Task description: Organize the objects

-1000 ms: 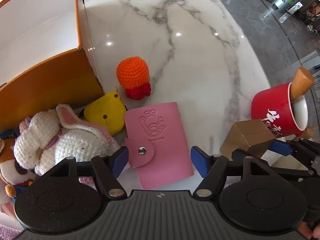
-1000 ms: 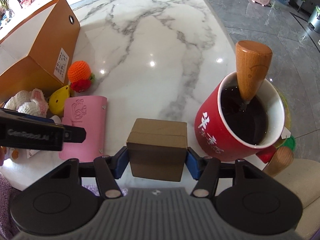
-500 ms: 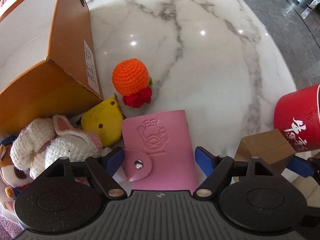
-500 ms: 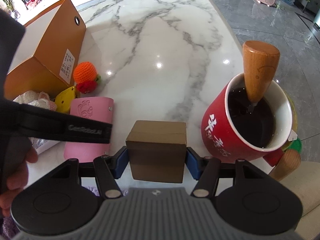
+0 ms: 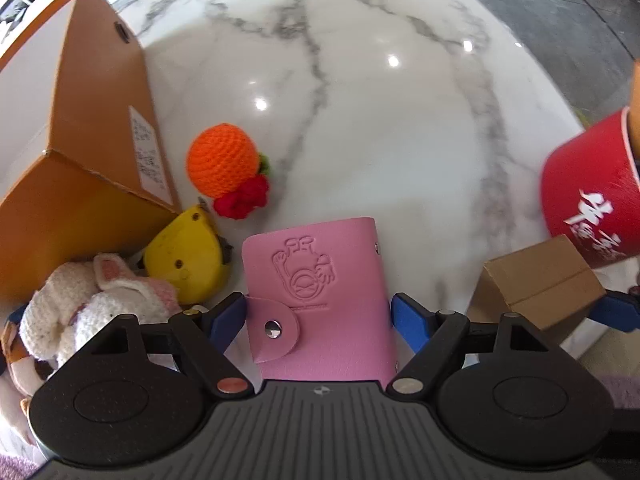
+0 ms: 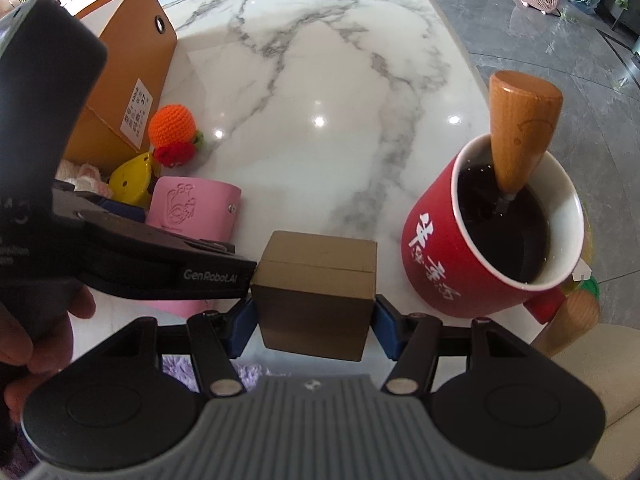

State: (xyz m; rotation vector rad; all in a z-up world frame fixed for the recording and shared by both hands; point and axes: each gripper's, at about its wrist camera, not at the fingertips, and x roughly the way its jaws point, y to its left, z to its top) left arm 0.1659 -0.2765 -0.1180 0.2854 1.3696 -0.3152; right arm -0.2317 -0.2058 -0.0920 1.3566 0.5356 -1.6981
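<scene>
Left gripper [image 5: 318, 314] sits low over the near table edge, jaws spread either side of the pink wallet [image 5: 320, 296], left pad about touching its flap, right pad just clear; not clamped. Right gripper [image 6: 314, 316] is level, clenched on the brown box [image 6: 314, 292], pads on both its sides. The left gripper's finger crosses the right view, tip beside the box. Wallet lies flat on the table [image 5: 380, 128], snap flap toward the camera. Left of it: yellow toy [image 5: 186, 264] and white crochet bunny [image 5: 88, 304], touching. Beyond the wallet: orange crochet ball [image 5: 224, 164] with a red bit. Orange box [image 5: 80, 168] stands behind the toys; its inside can't be seen. Right of the brown box: red mug [image 6: 480, 252] with dark inside, and a wooden handle [image 6: 520, 128] standing in it, leaning on the rim.
</scene>
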